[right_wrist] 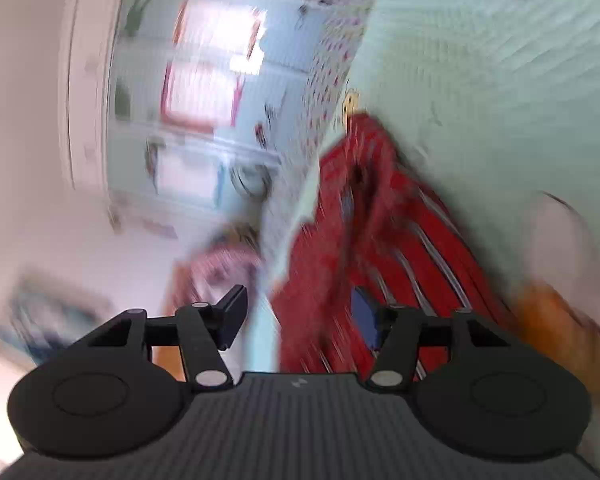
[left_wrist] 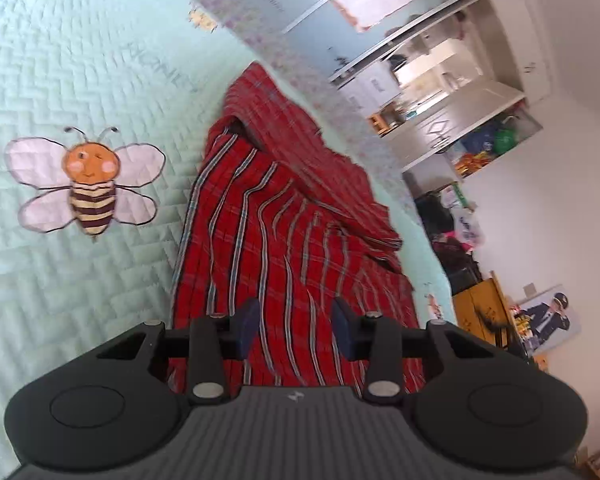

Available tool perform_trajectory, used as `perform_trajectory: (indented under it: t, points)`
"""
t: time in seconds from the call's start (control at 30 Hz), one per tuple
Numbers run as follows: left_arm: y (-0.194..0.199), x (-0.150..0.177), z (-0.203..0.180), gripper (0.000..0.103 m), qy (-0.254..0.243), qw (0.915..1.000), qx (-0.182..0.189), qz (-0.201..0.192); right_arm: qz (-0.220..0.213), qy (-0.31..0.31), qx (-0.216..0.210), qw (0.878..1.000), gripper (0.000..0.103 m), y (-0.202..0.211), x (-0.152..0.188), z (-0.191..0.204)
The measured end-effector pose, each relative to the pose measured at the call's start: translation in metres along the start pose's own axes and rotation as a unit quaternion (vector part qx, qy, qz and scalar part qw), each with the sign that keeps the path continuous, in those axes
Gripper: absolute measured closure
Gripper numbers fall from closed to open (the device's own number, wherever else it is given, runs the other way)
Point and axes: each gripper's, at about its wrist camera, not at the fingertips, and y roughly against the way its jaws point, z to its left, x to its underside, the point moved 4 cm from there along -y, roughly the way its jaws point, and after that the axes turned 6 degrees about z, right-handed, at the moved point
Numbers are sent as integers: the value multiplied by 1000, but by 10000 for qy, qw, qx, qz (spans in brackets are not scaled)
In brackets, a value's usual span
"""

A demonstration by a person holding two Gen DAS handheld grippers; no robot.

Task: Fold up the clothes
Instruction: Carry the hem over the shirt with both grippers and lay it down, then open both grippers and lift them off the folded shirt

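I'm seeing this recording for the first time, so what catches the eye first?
The red plaid garment with pale stripes dominates, lying rumpled on the pale green quilted bedspread. Beside it on the quilt, a cartoon bee with an orange face stands out. The left gripper sits over the garment's near end, jaws apart.

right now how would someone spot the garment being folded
Find the pale green quilted bedspread with cartoon bees. The red plaid cloth with grey-blue stripes lies rumpled near its edge. It is the only red fabric on the bed.
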Motion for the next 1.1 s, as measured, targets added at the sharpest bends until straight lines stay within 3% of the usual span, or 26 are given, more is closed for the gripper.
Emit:
perform_trajectory:
  t: [0.1,0.3,0.37,0.47,0.57,0.63,0.7,0.9,1.03,1.1]
  points:
    - [23,21,11,60,54,9999,-95,-5,104,201,303,9993,38,62,52,0]
    - [38,56,36,60,172,9995,-226,109,-75,-301,762,9966,37,158,136,-46]
    - [35,56,34,60,-29,9996,-254,85,-204,-112,985,9949,37,164,146,-46]
    - [24,51,30,60,-574,9975,-378,135,-106,778,1356,9876,37,150,152,-33]
    - [13,44,33,60,-944,9941,-416,323,309,1996,1849,9618,36,127,152,-18]
    - [8,38,36,60,-1055,9930,-378,372,565,2724,2227,9343,36,117,153,-14]
    - [1,34,36,60,-1120,9923,-340,403,543,3144,2420,9163,36,109,147,-14]
    - [-28,34,36,60,-1302,9892,-269,617,491,3207,2242,9189,36,85,119,-27]
    - [-29,36,41,59,-1135,9917,-196,571,611,3138,2077,9245,36,73,118,-23]
    - [-21,37,45,59,-905,9946,-197,469,564,2807,2052,9359,36,80,119,-23]
